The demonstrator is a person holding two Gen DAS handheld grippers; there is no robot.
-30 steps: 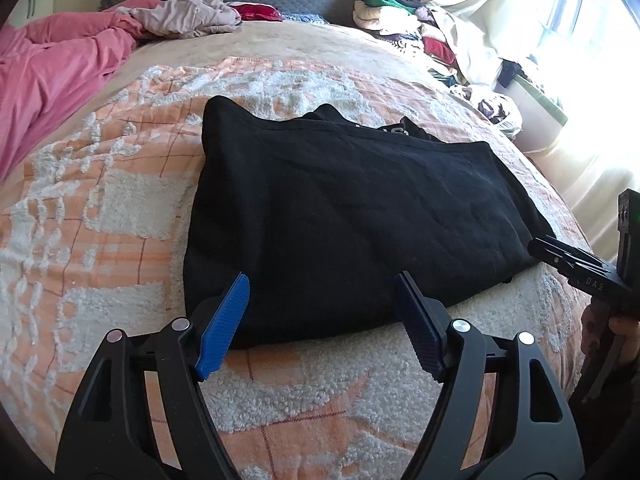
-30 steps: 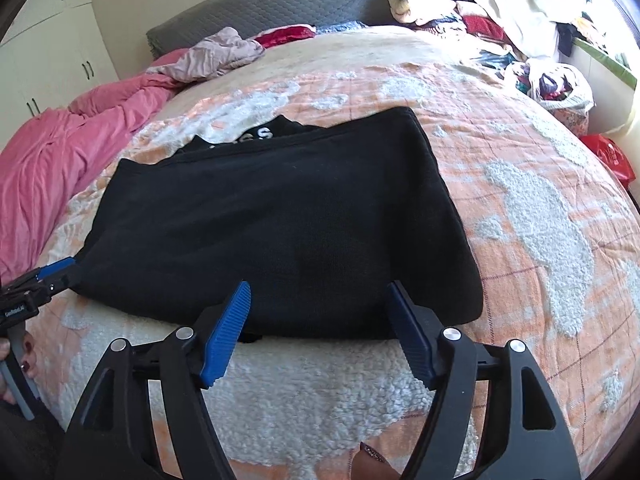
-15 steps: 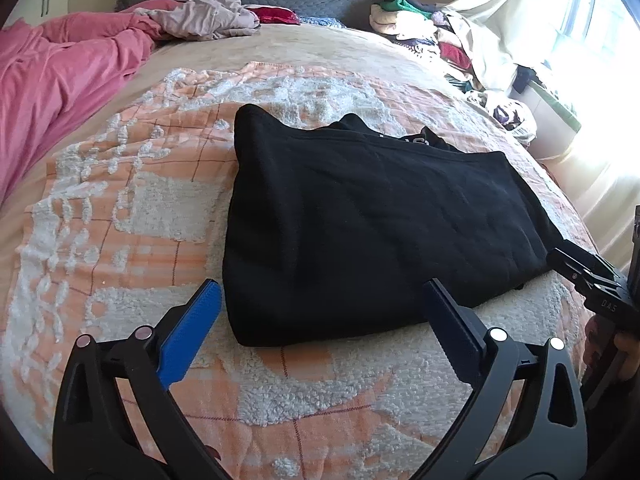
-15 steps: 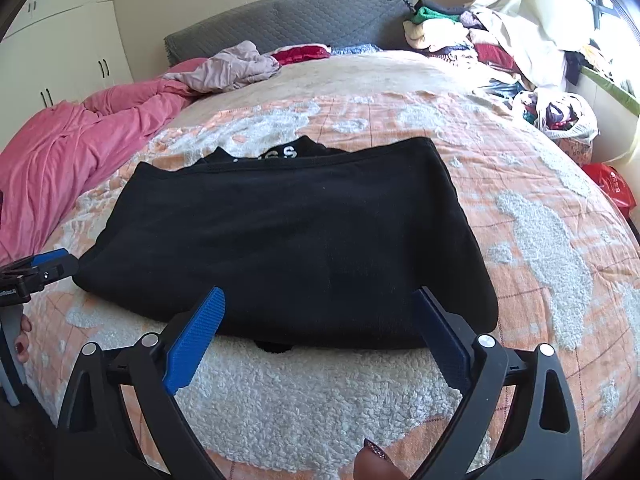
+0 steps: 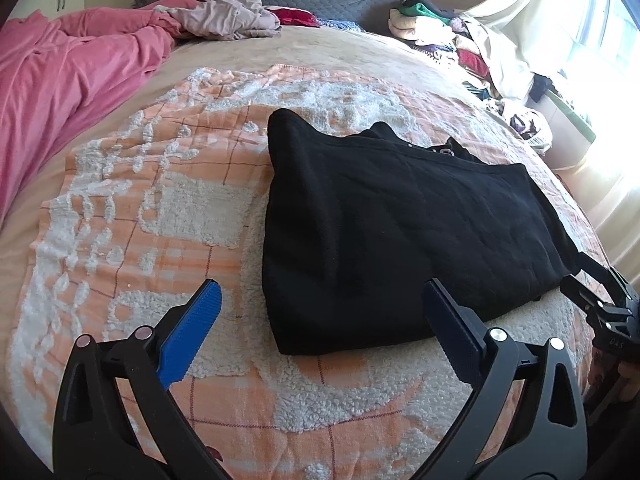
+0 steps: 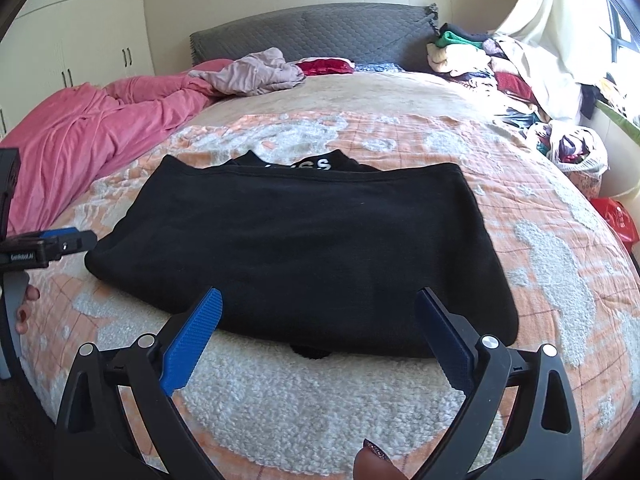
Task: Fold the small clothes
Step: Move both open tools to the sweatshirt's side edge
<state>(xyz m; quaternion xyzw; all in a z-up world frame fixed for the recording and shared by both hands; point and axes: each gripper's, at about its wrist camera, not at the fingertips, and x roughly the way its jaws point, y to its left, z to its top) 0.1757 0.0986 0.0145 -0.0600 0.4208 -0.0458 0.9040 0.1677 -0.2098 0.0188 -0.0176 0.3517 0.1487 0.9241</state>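
A black garment [image 5: 404, 232] lies folded into a broad rectangle on the bed, resting on an orange-and-white tufted blanket [image 5: 152, 200] that covers the near part of the mattress. White lettering shows on a lower layer that pokes out past the far edge of the fold [image 6: 316, 165]. The left gripper [image 5: 320, 312] hangs just above the blanket at the garment's near left corner, its blue-padded jaws spread wide and holding nothing; one finger sits over bare blanket and the other over the black cloth. The right gripper [image 6: 318, 318] hovers at the garment's near edge further to the right, jaws likewise spread wide and empty, with a small dark bit of fabric peeking out from under the fold between its fingers. In the left wrist view the right gripper's black body appears at the garment's right corner [image 5: 604, 304]; in the right wrist view the left gripper shows at the left corner [image 6: 48, 244]. A pink duvet [image 6: 92, 128] is bunched along the left side of the bed, a pale mauve cloth [image 6: 256, 70] lies near the grey quilted headboard [image 6: 320, 36], and a heap of mixed clothes [image 6: 492, 64] is piled at the far right corner.
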